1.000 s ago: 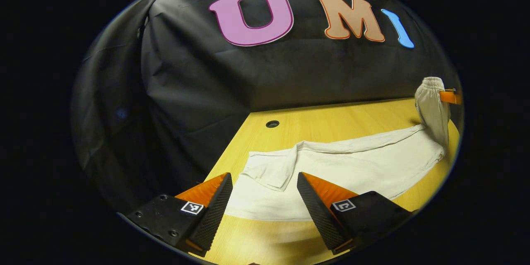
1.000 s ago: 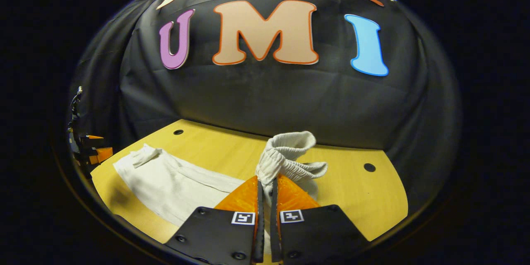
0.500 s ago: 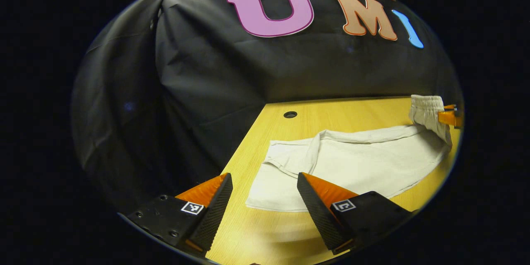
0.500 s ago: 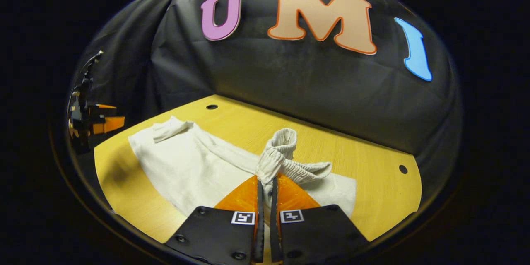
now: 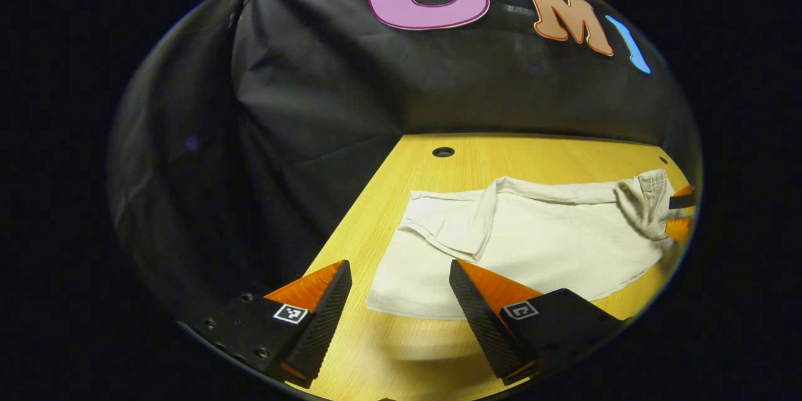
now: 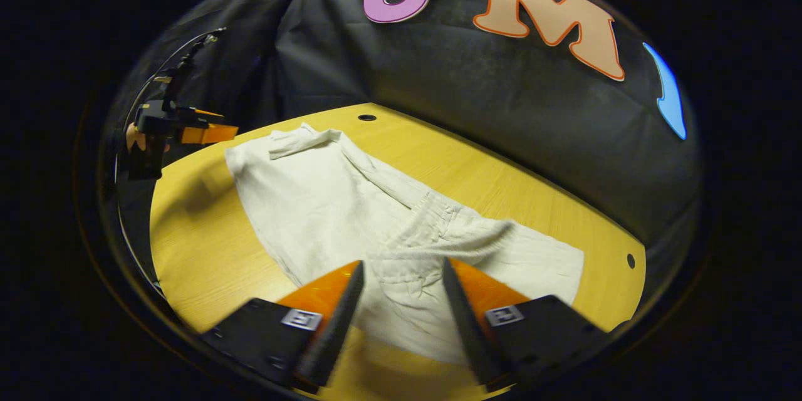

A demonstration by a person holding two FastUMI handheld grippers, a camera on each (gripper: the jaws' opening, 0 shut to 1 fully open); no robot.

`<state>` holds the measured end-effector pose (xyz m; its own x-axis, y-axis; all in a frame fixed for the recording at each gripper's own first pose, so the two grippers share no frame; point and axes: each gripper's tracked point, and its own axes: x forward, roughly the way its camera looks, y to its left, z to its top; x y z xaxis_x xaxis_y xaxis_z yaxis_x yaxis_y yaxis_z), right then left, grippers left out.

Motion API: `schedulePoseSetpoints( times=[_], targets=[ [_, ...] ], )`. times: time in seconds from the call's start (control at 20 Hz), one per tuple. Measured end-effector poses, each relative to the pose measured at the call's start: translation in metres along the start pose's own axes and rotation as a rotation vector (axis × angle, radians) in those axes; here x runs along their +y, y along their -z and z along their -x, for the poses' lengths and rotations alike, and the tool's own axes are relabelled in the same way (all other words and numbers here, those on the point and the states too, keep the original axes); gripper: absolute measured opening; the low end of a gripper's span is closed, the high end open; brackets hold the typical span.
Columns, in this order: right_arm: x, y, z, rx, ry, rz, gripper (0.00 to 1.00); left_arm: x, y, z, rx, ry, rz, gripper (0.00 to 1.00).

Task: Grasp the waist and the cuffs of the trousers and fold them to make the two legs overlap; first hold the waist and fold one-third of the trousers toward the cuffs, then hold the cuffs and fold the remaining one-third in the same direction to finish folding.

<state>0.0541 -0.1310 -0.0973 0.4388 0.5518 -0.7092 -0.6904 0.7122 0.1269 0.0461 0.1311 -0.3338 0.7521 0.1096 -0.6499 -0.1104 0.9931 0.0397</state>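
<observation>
With both sets of jaws standing wide and holding nothing, the trousers lay flat on the tabletop, legs overlapped. In my right gripper view, my right gripper hovered just above the elastic waist, which rested bunched and wrinkled on the cloth, not drawn out straight. In my left gripper view, my left gripper hung just short of the near cuff edge. The far cuff lay turned back in a loose flap on the leg.

I judged that the legs were doubled and that the first one-third fold from the waist was either barely laid or not yet made; the pictures did not settle which.

Hazards from this state:
- A grasp on the bunched waist could catch one layer only, because the gathers hid the lower edge; the fold would then drag the legs apart.
- The turned-back cuff flap could be trapped inside the final fold, leaving a lump.
- The cloth looked light and limp, so a fast lift could skew the doubled legs.
- The near cuff lay close to the tabletop edge; a low approach could push it off.
</observation>
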Motion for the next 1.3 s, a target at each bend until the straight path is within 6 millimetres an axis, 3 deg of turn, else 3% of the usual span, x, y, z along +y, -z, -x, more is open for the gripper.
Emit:
schedulePoseSetpoints(
  times=[0.05,0.1,0.3,0.6,0.7,0.85,1.0,1.05,1.1,1.2,1.3],
  targets=[
    [-0.001,-0.002,0.003,-0.004,-0.003,0.004,0.99,0.002,0.004,-0.003,0.007,0.002,0.003,0.96],
    [0.008,0.0,0.004,-0.006,-0.005,0.008,0.99,0.001,0.006,-0.005,0.007,0.005,0.006,0.97],
    [0.011,0.002,0.008,0.005,0.001,0.025,0.99,0.004,0.02,-0.01,0.037,0.029,0.015,0.96],
    [-0.004,-0.002,0.022,0.0,0.05,0.012,0.98,0.007,0.046,-0.023,0.121,0.028,0.06,0.96],
    [-0.007,-0.002,0.025,0.0,0.06,0.009,0.98,0.009,0.039,-0.023,0.096,0.041,0.084,0.92],
    [-0.011,-0.001,0.031,-0.003,0.068,0.005,0.98,0.009,0.04,-0.019,0.089,0.069,0.123,0.92],
    [-0.012,-0.002,0.034,-0.011,0.071,-0.012,0.98,0.016,0.038,-0.015,0.1,0.089,0.133,0.63],
    [-0.013,-0.003,0.035,-0.014,0.072,-0.017,0.99,0.014,0.034,-0.01,0.096,0.118,0.141,0.6],
    [-0.014,-0.004,0.037,-0.019,0.074,-0.022,0.98,0.015,0.03,-0.006,0.09,0.128,0.153,0.37],
    [-0.018,-0.004,0.042,-0.026,0.083,-0.028,0.98,0.014,0.028,-0.01,0.088,0.107,0.155,0.09],
    [-0.022,-0.004,0.049,-0.036,0.093,-0.033,0.98,0.012,0.028,-0.01,0.107,0.086,0.154,0.0]
  ],
)
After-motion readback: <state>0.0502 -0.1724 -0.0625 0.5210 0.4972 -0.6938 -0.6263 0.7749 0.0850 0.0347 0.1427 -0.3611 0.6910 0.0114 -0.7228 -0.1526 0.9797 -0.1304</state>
